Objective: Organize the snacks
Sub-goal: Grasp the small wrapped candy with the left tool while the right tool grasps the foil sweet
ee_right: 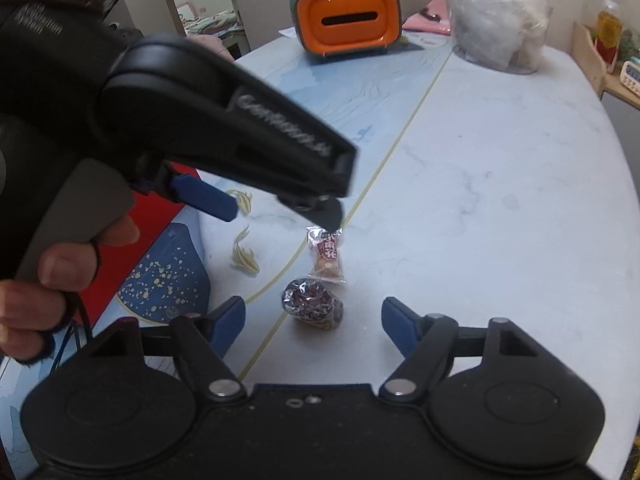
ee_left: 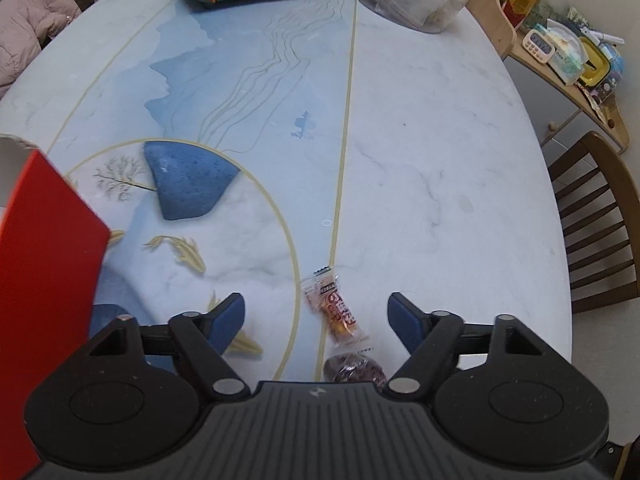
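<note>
Round marble-look desk (ee_left: 440,140) with blue landscape print and thin gold lines, filling both views. Red box (ee_left: 44,280) at the left edge of the left wrist view, white inner wall showing at its top corner; same box seen as a red slab behind the left tool in the right wrist view. Orange-fronted container with a dark slot (ee_right: 347,20) at the far side of the desk, clear plastic bag of pale contents (ee_right: 496,16) to its right. Wooden shelf with small clutter (ee_left: 568,52) and a wooden chair (ee_left: 596,220) off the desk's right edge, pink padded jacket (ee_left: 28,40) at far left. Left tool (ee_left: 316,316) angled steeply down, blue pads apart at medium width, nothing pressed between them; long clear-wrapped snack with red print (ee_left: 338,312) lying on the desk in the gap, nearer the right-hand pad, touching neither. Same left tool (ee_right: 288,210) seen from the side in the right wrist view, tips just above the top end of that long snack (ee_right: 326,256), hand (ee_right: 48,276) wrapped around its grip. Right tool (ee_right: 312,320) also at medium width, pads free; round dark-red foil-wrapped snack (ee_right: 313,307) on the desk between the pads, closer to the left one, no contact visible. Two snacks just beside each other on the gold line, round one nearer the cameras, its top only peeking above the left tool's body (ee_left: 354,368).
</note>
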